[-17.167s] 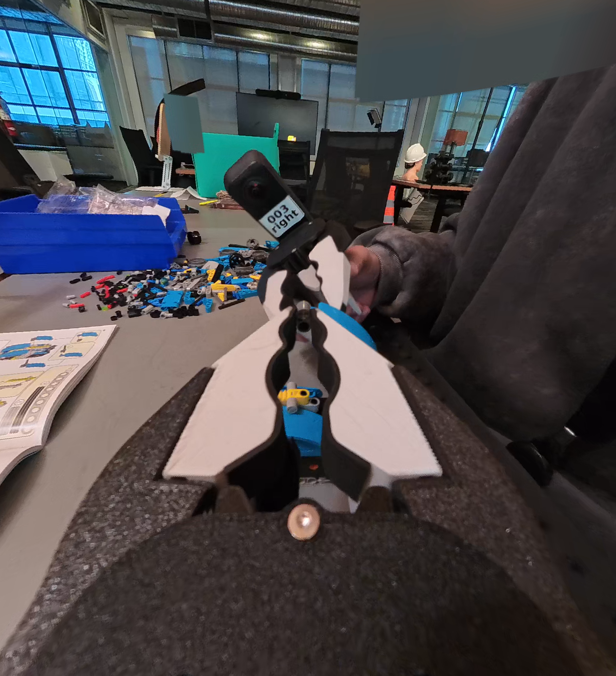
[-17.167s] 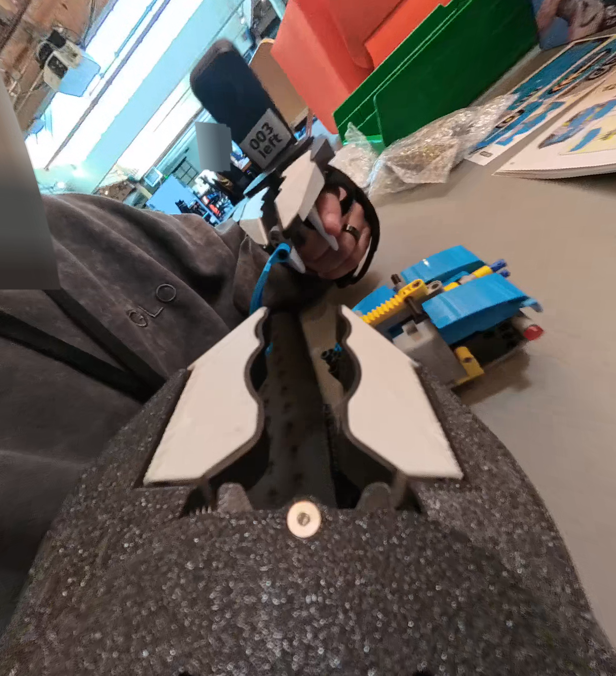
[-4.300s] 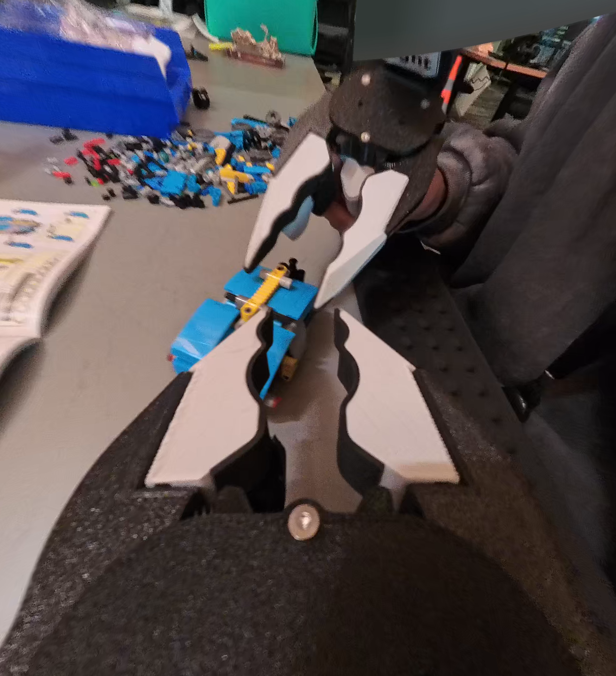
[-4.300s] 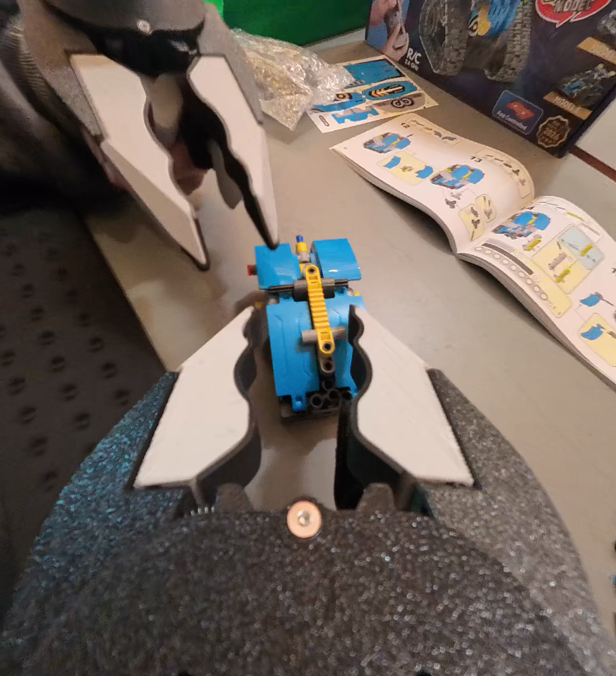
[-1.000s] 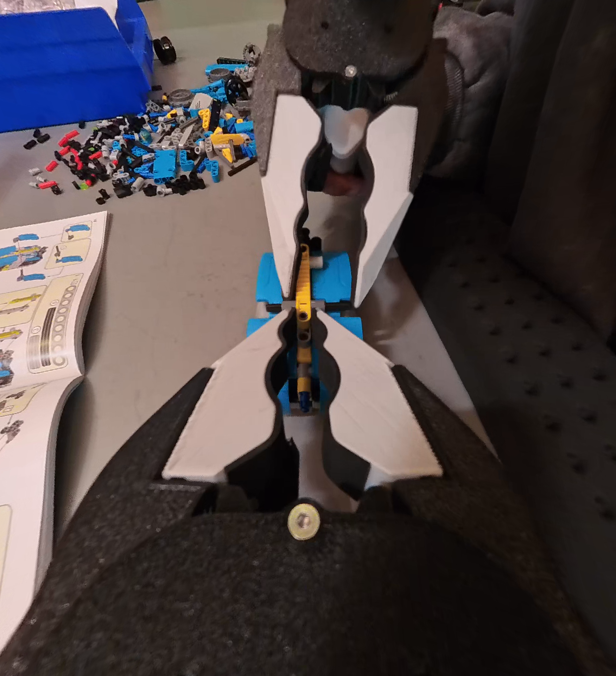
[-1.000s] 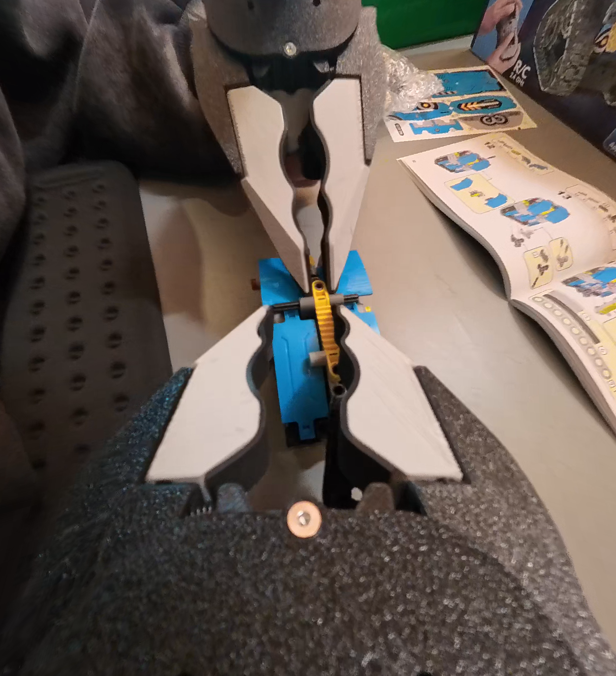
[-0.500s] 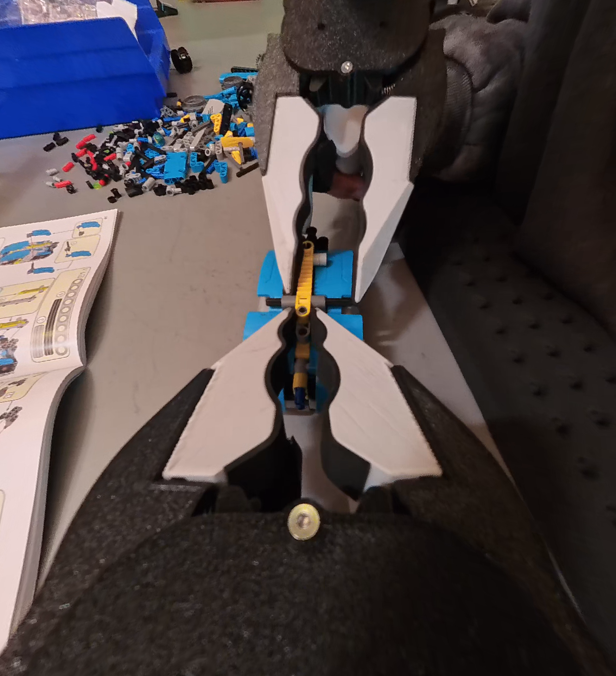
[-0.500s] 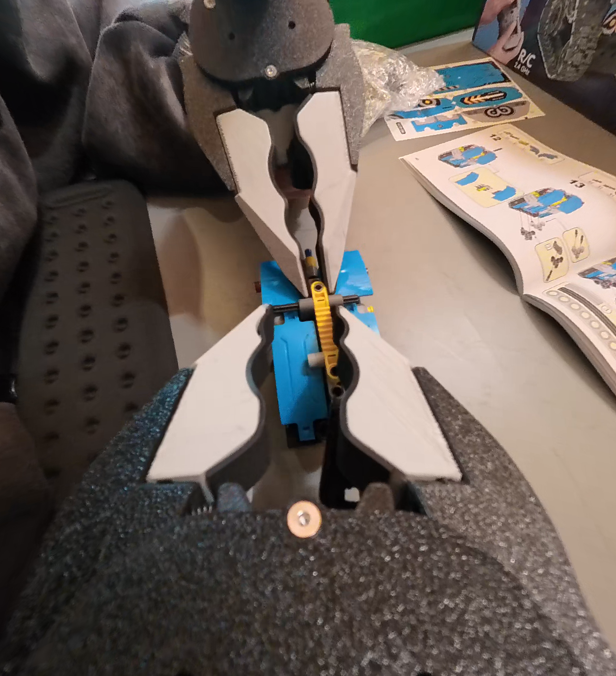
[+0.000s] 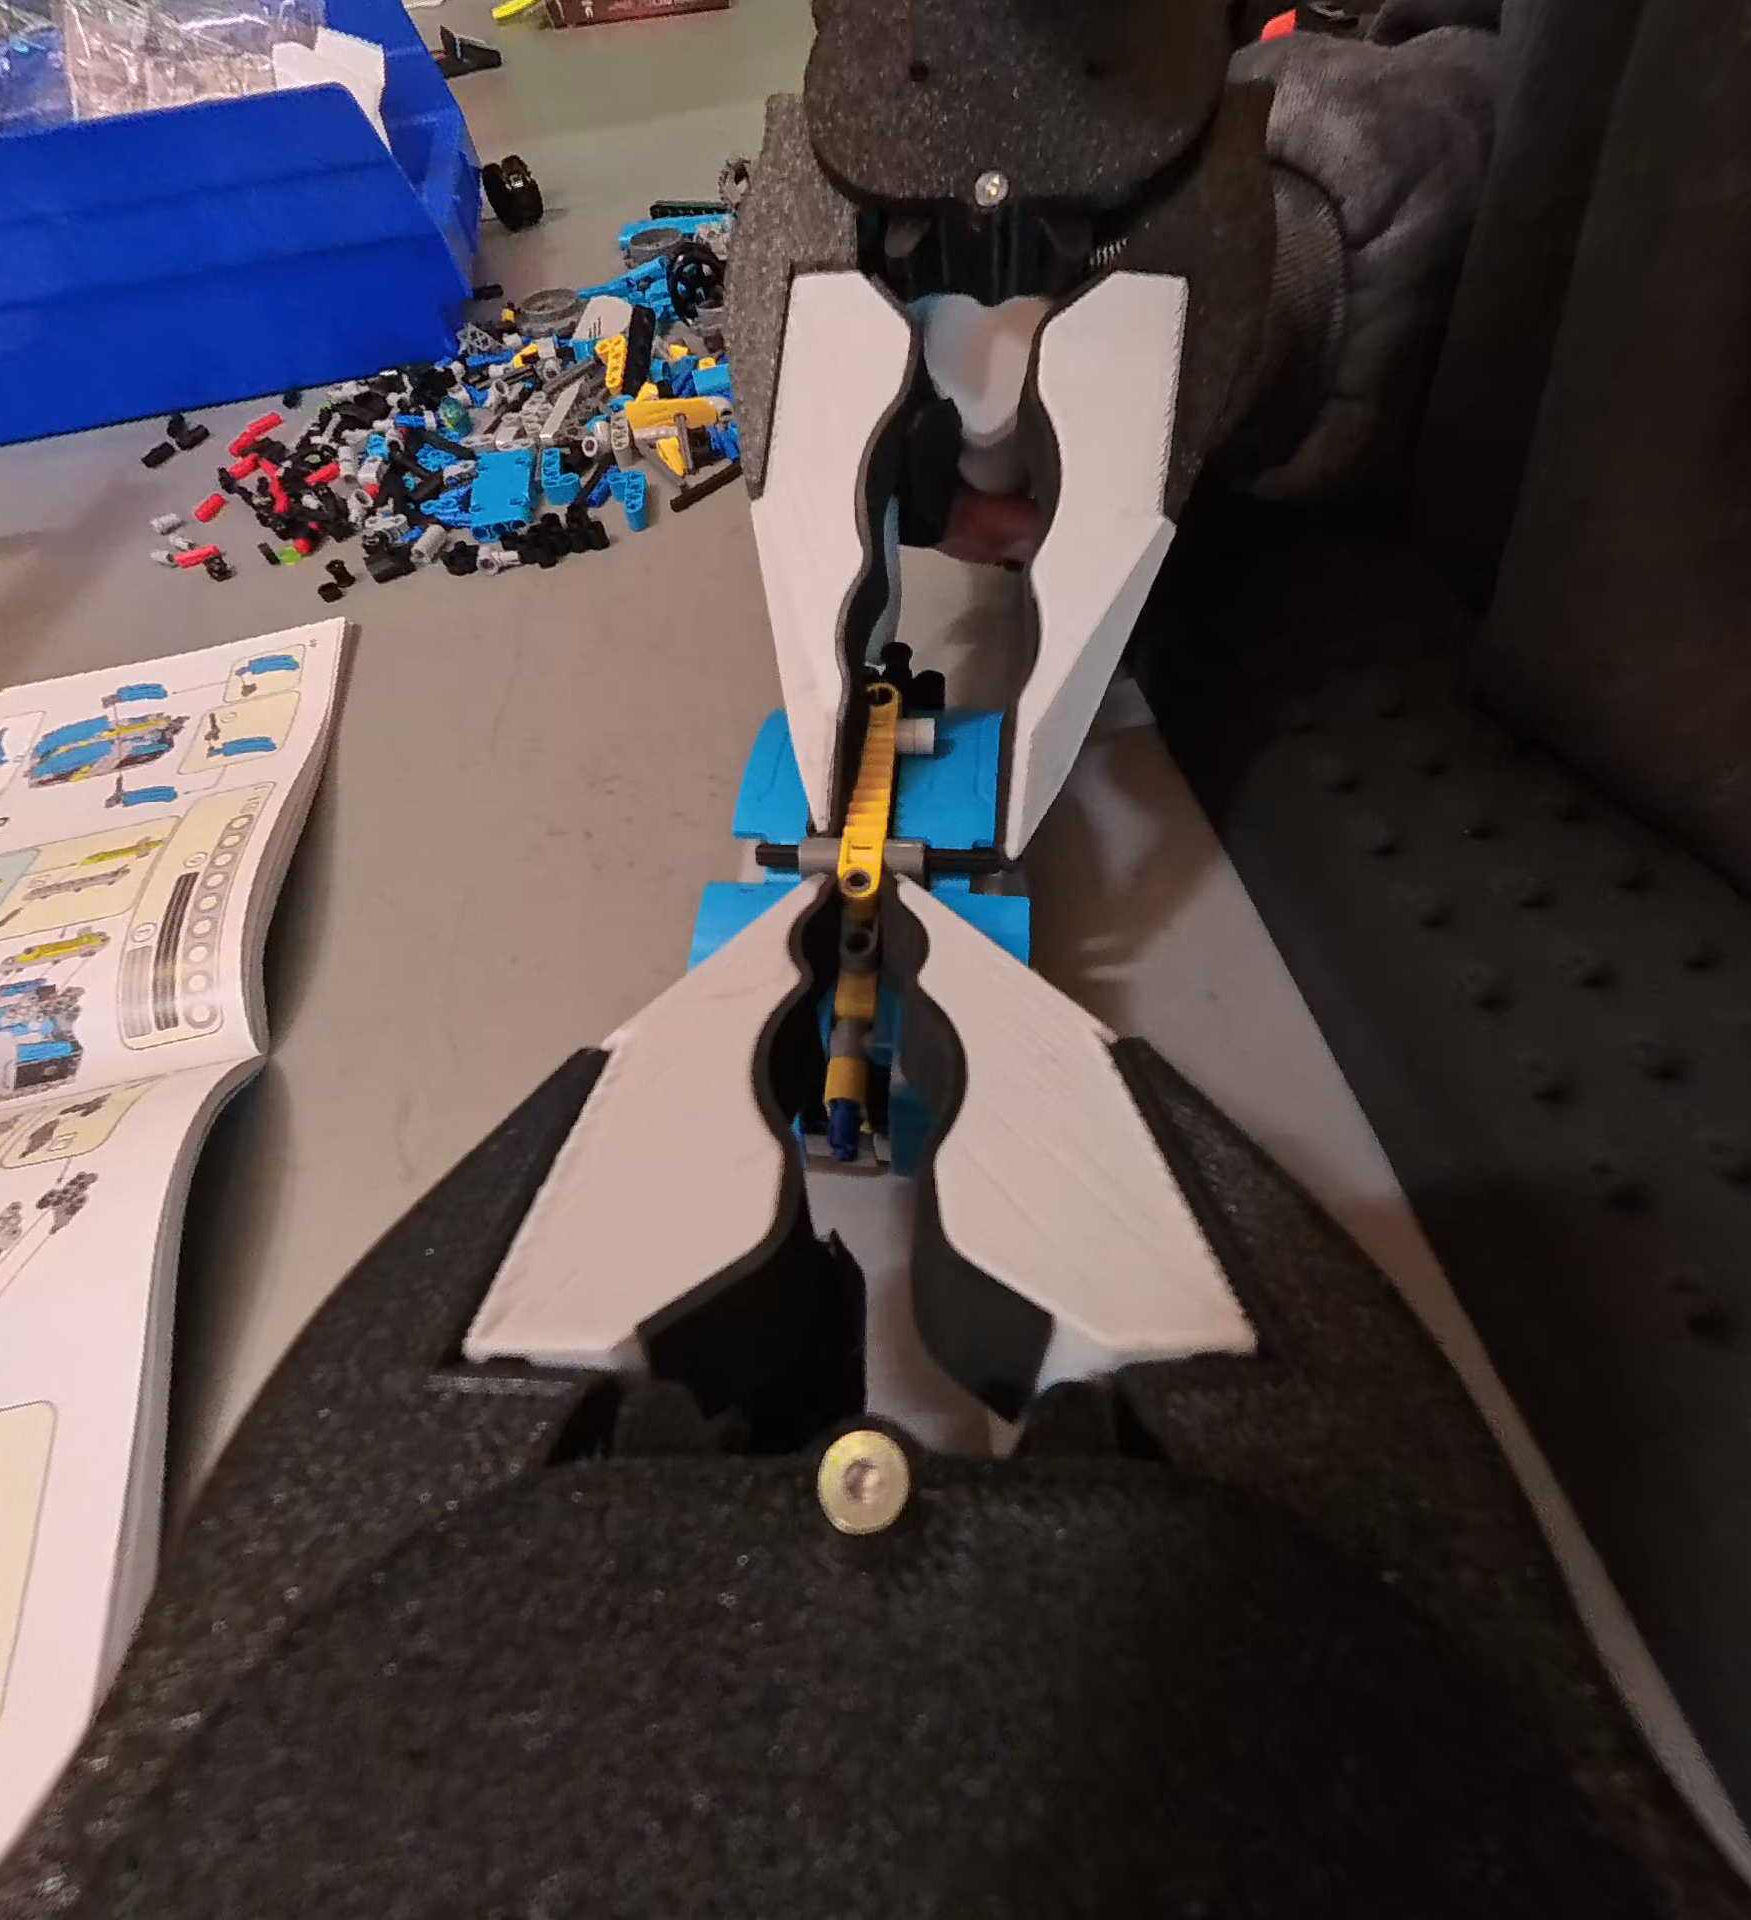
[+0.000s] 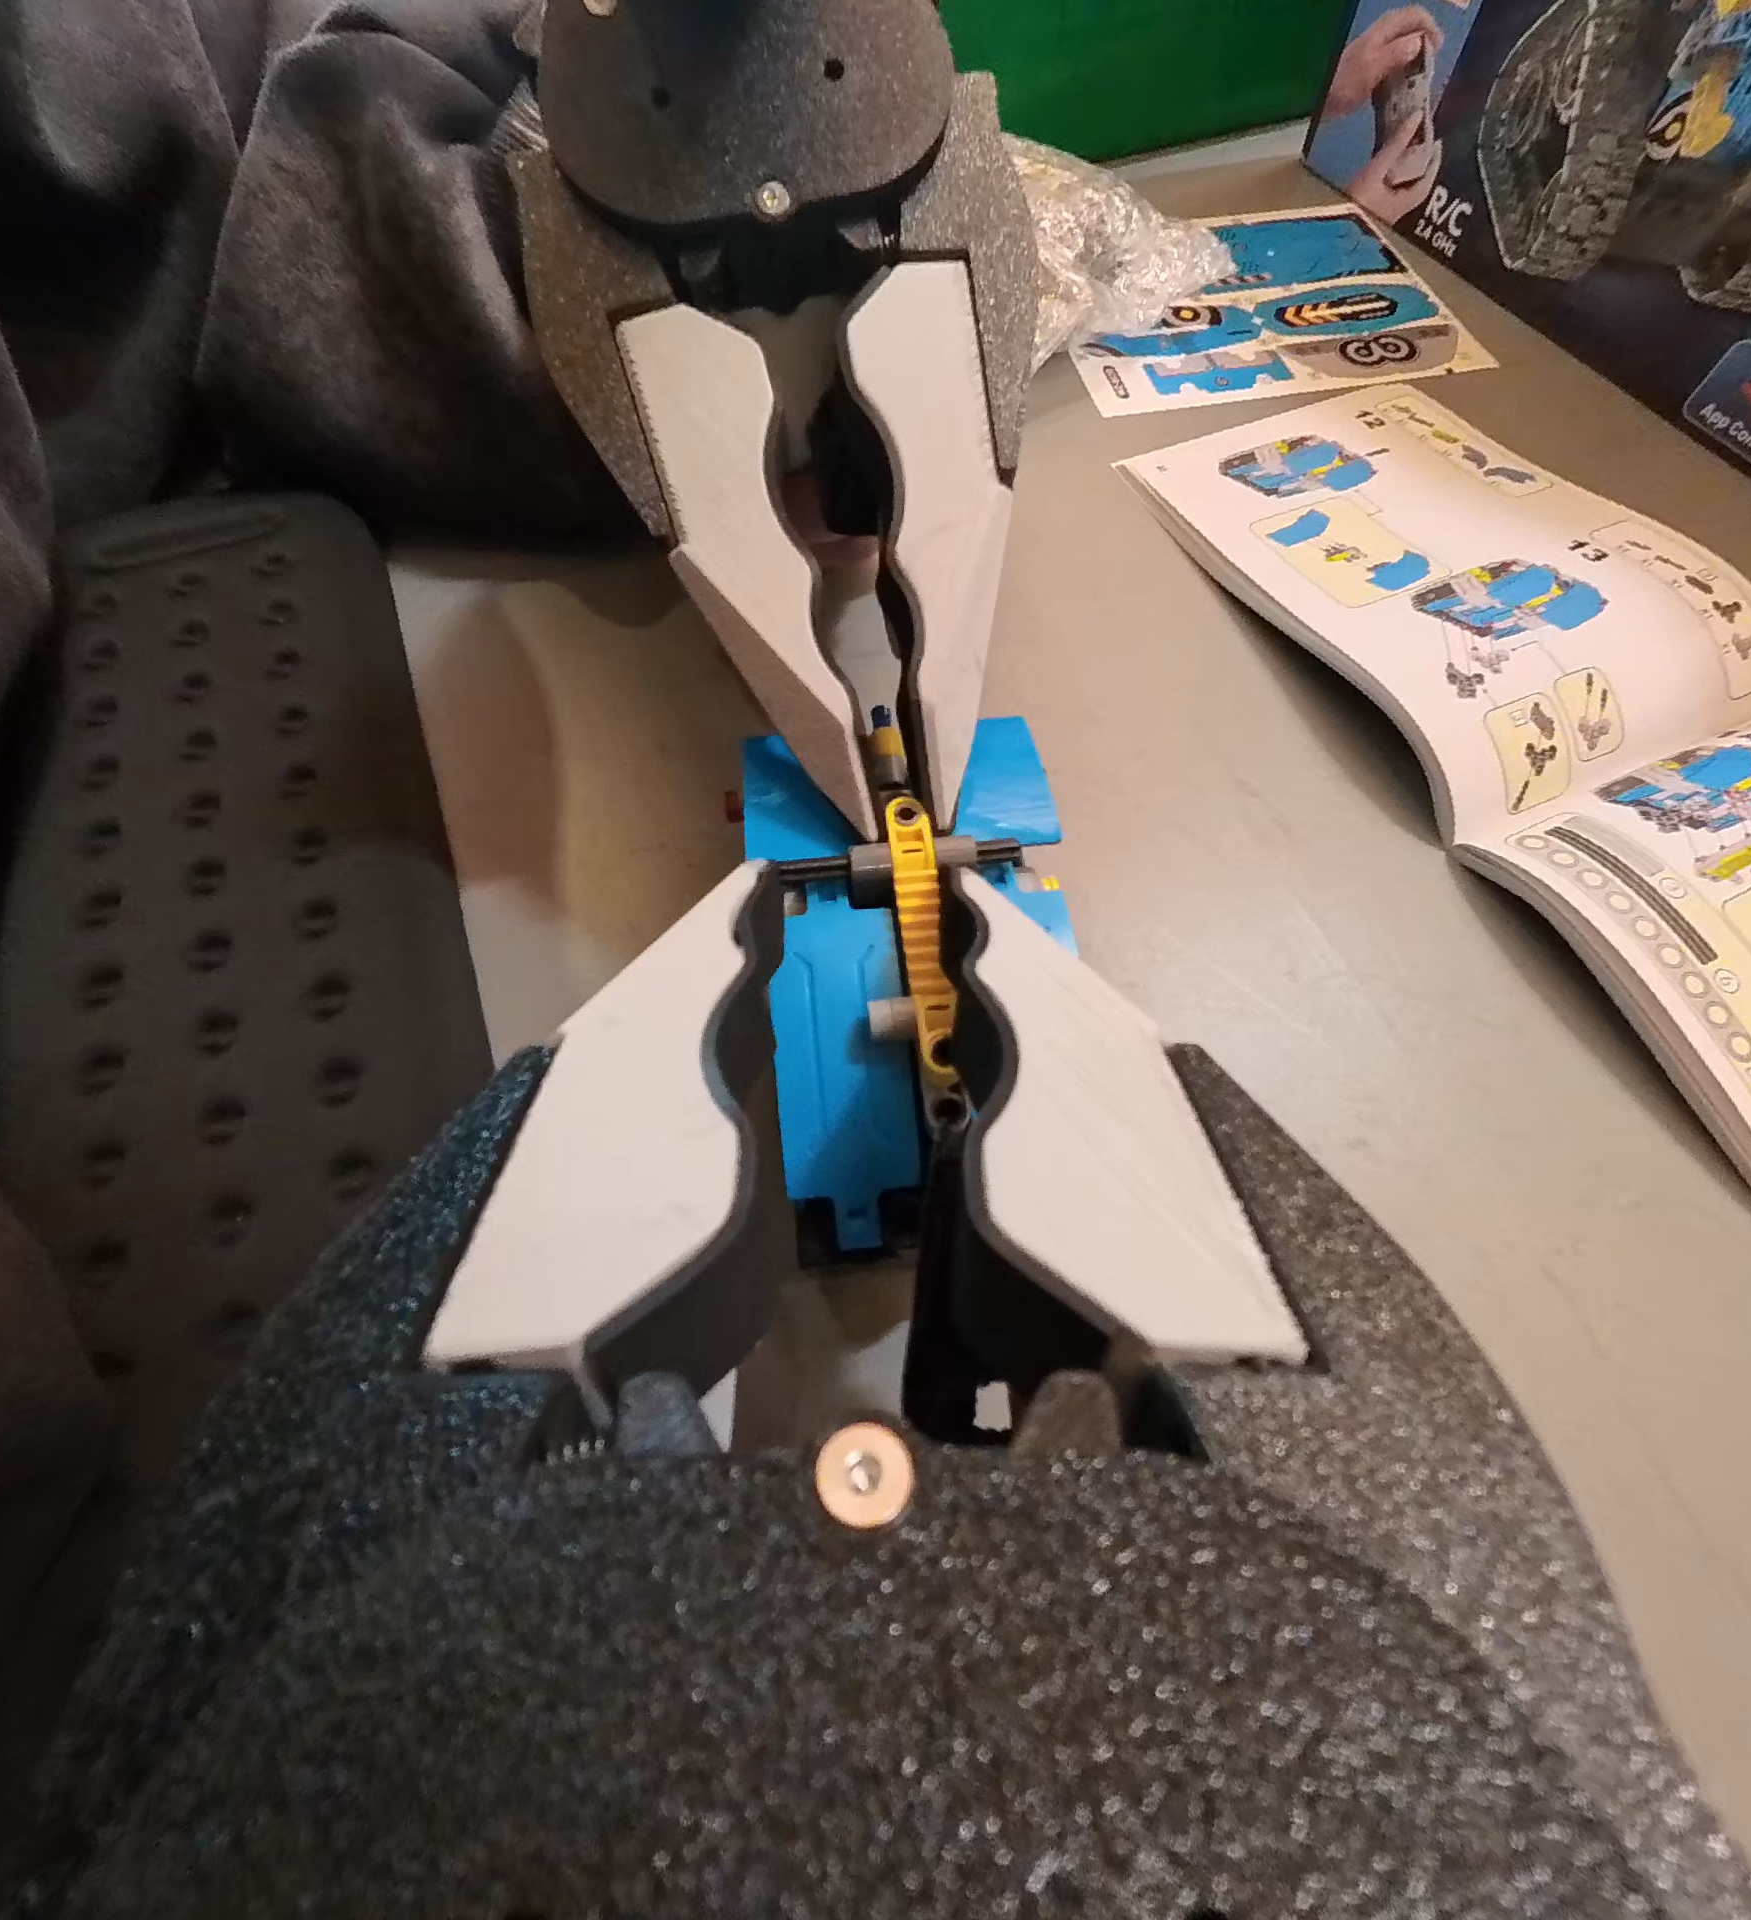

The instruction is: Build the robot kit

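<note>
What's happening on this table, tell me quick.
A person works two handheld grippers on a small blue brick model near the table edge. The left gripper is nearly shut around the model's yellow toothed beam. The right gripper faces it, open, straddling the other end of the model. An open instruction booklet, a pile of loose bricks and a blue bin lie beyond.

The right hand-held gripper straddles a blue brick model on the worktop, fingers apart. The left hand-held gripper pinches the model's yellow beam.
</note>
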Available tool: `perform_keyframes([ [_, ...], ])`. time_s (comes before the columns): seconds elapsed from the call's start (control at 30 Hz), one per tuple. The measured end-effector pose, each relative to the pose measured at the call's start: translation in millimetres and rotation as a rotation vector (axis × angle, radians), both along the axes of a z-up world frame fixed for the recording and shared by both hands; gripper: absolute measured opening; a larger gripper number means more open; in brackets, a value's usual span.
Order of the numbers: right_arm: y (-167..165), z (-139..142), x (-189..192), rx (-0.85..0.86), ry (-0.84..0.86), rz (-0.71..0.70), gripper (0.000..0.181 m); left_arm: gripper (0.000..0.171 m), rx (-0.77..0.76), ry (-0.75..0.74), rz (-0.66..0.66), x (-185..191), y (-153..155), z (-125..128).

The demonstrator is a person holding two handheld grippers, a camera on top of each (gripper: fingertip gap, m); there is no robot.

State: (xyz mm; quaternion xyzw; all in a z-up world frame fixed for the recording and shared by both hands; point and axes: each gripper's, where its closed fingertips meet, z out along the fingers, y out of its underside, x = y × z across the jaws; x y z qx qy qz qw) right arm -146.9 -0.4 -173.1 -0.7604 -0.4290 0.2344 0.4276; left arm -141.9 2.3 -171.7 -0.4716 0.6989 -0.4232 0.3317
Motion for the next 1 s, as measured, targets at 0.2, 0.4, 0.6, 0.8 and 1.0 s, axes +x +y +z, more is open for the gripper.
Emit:
perform_keyframes([
  [0.2,0.7,0.3,0.4,-0.009,0.014,-0.006,0.029,0.006,0.042,-0.011,0.006,0.3,0.5,-0.2],
  [0.4,0.0,0.8,0.1,-0.015,0.018,-0.006,0.029,0.006,0.039,-0.011,0.008,0.5,0.7,-0.2],
  [0.6,0.3,0.3,-0.5,-0.012,0.016,-0.006,0.028,0.006,0.045,-0.009,0.008,0.7,0.8,-0.1],
  [0.8,-0.1,0.7,-0.5,-0.008,0.010,0.001,0.027,0.005,0.044,-0.010,0.008,1.0,0.6,0.1],
  [1.0,0.0,0.5,-0.4,0.000,0.003,0.004,0.026,0.005,0.046,-0.011,0.008,1.2,0.4,0.3],
])
